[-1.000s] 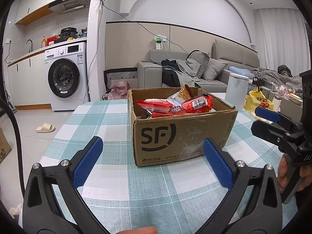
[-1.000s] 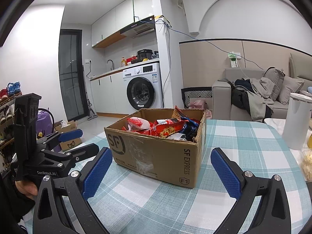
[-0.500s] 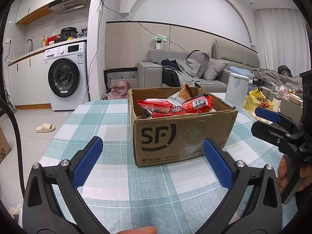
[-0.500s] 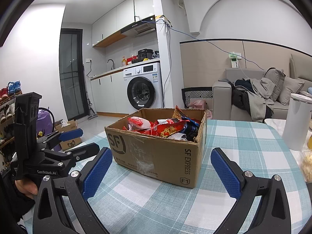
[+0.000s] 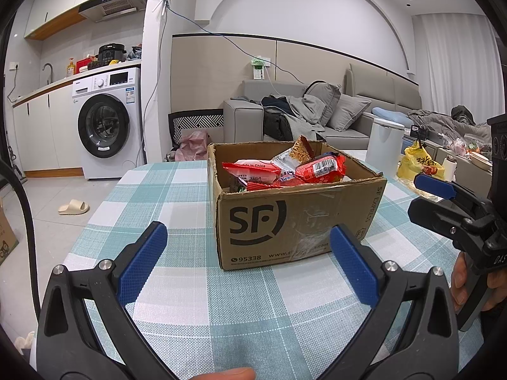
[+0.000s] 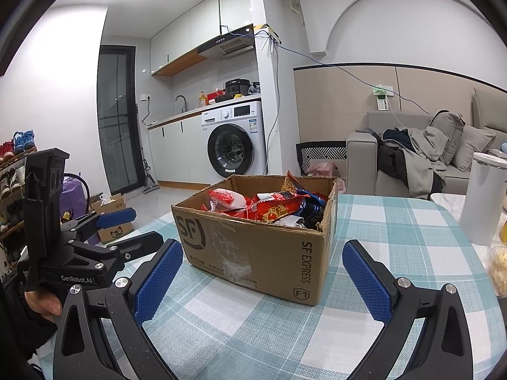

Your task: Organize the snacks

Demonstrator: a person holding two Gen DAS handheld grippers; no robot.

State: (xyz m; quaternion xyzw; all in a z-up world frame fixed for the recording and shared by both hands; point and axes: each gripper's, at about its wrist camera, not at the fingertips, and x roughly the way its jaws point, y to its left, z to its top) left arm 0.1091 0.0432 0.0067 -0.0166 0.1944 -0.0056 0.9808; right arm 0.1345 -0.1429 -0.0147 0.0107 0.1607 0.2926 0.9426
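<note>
we count one cardboard box (image 5: 298,218) and two grippers. the box stands open-topped on the checked tablecloth (image 5: 177,190), printed "sf" on its side, and is heaped with snack packets (image 5: 285,171), mostly red; their exact number cannot be told. the left gripper (image 5: 250,259) has its jaws spread wide and grips nothing, just short of the box. the right gripper (image 6: 263,272) is likewise spread and holds nothing. bare cloth lies around the box on all visible sides. a white bin (image 6: 484,199) stands near the table's right edge.
</note>
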